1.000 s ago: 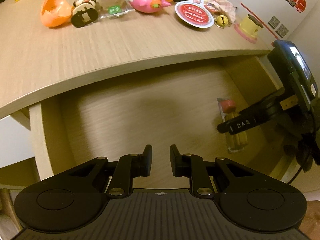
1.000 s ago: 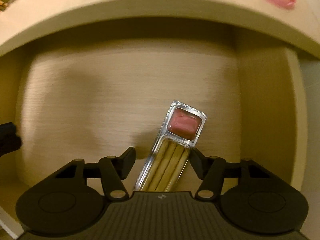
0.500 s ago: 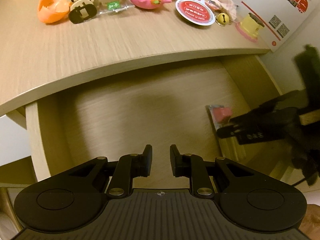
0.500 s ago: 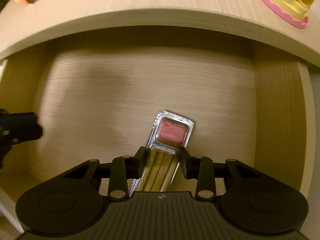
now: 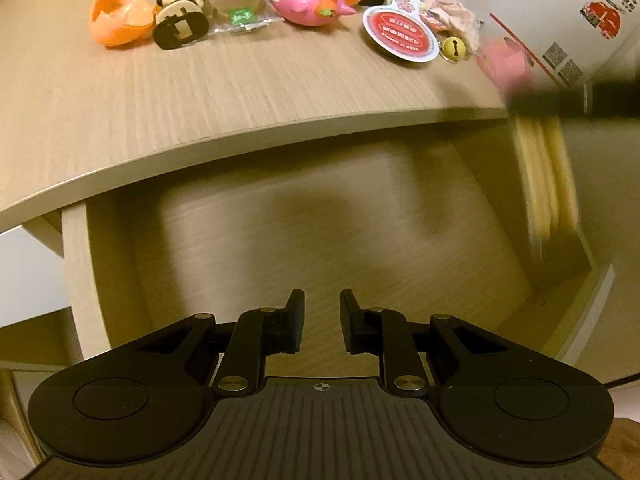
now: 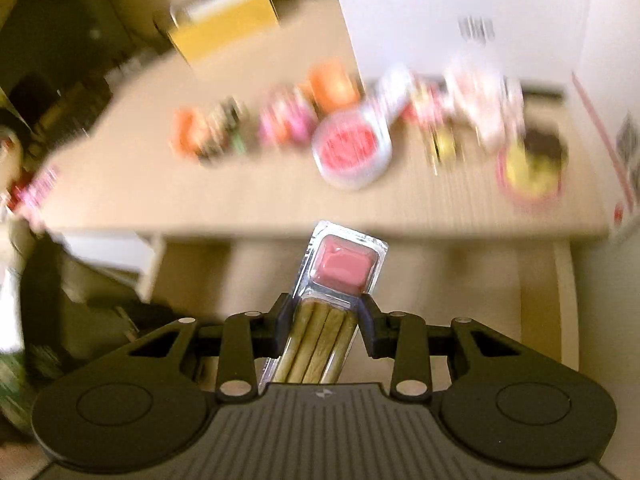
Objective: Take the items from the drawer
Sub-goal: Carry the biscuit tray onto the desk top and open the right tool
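My right gripper (image 6: 322, 320) is shut on a clear snack pack (image 6: 340, 264) holding biscuit sticks and a pink dip cup. The pack hangs in the air in front of the tabletop's edge (image 6: 280, 216), above the open wooden drawer (image 5: 320, 232). In the left wrist view the pack (image 5: 544, 176) is a blur at the right, over the drawer's right side, with the right gripper (image 5: 580, 100) dark across it. The drawer's bare floor shows there. My left gripper (image 5: 322, 326) hovers over the drawer's front, its fingers a little apart with nothing between them.
A row of items lies on the tabletop (image 5: 200, 112): an orange shell (image 5: 118, 14), a panda toy (image 5: 180, 20), a pink fish toy (image 5: 308, 0), a red round tag (image 5: 402, 34) and a gold bell (image 5: 454, 48). A white printed box (image 5: 560, 12) stands at the back right.
My right gripper closed on the snack pack and lifted it out of the drawer, up to tabletop height. The left gripper kept its place and its gap.
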The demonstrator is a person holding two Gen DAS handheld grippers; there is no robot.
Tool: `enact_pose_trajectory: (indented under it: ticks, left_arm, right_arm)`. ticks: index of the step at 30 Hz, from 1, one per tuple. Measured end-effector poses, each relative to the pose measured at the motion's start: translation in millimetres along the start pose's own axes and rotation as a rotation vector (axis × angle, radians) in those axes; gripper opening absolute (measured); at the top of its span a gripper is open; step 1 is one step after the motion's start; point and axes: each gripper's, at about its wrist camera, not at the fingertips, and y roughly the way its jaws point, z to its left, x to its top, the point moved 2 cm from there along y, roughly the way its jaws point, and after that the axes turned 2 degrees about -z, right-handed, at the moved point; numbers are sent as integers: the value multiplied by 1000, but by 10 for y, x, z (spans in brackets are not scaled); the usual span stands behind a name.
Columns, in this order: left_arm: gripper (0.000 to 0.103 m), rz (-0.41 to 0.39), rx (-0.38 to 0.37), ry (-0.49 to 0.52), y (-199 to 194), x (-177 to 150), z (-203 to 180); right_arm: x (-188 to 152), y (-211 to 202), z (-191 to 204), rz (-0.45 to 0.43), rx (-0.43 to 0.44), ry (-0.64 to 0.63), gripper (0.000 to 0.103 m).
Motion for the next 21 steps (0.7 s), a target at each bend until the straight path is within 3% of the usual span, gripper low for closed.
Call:
enact_pose_trajectory:
  ticks: [6,11,18,21]
  left_arm:
    - [21,-17,15,-20,-59,52,43]
    - [21,-30,27,-30,-125,100,110]
    - [21,-41,31,-60,-130,100,176]
    - [21,-48,31,-73,-136,101,235]
  right_arm:
    - [563,87,292,-115,65,-42,35]
    - [920,489,608,-110,87,-117,35]
    - [1190,1128,998,-93,-33,-223,35]
    - [1200,1217,1014,-87,-40,-237,35]
